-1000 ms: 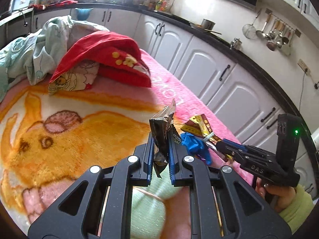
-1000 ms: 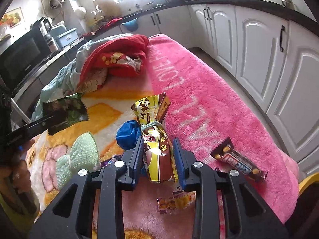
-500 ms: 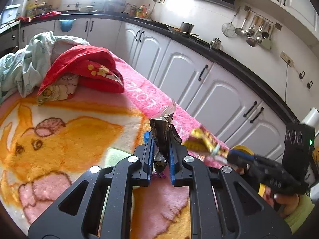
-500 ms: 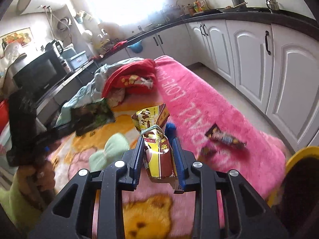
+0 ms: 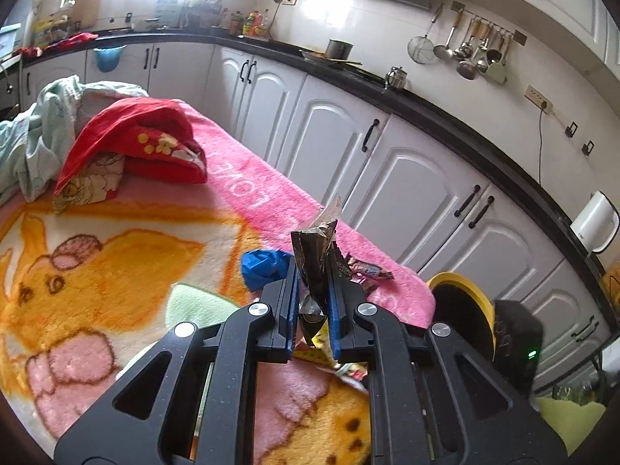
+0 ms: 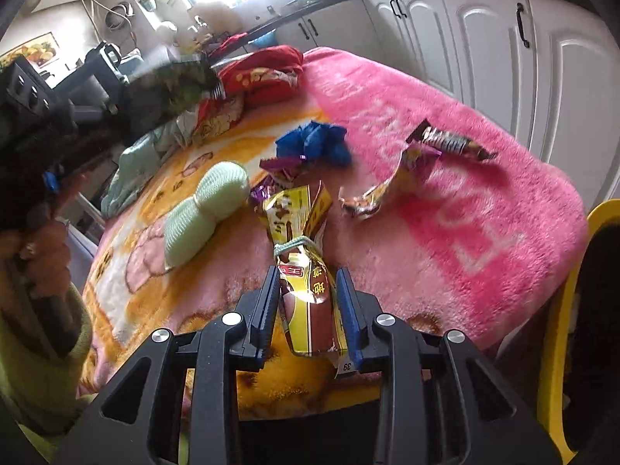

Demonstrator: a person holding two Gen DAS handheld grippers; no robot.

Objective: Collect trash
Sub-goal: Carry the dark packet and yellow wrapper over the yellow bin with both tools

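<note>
My left gripper [image 5: 312, 271] is shut on a dark crumpled foil wrapper [image 5: 316, 255], held above the blanket-covered table. My right gripper [image 6: 307, 277] is shut on a yellow and brown snack bag [image 6: 306, 267] tied with a green band, near the table's near edge. A yellow-rimmed bin [image 5: 463, 306] stands beside the table's end; its rim also shows in the right wrist view [image 6: 562, 310]. On the blanket lie a chocolate bar wrapper [image 6: 449, 141], a torn gold wrapper [image 6: 391, 186], a purple wrapper [image 6: 279, 164] and a blue crumpled piece [image 6: 314, 143].
A green knitted cushion [image 6: 205, 209] lies on the blanket [image 6: 445, 213]. A red and patterned pile of cloth [image 5: 131, 147] sits at the far end. White cabinets [image 5: 387, 178] run along the right side. The left gripper's body [image 6: 58, 116] shows at left in the right wrist view.
Both grippers have drawn back toward the table's end with their wrappers still held. The right gripper has dropped lower and closer to the bin.
</note>
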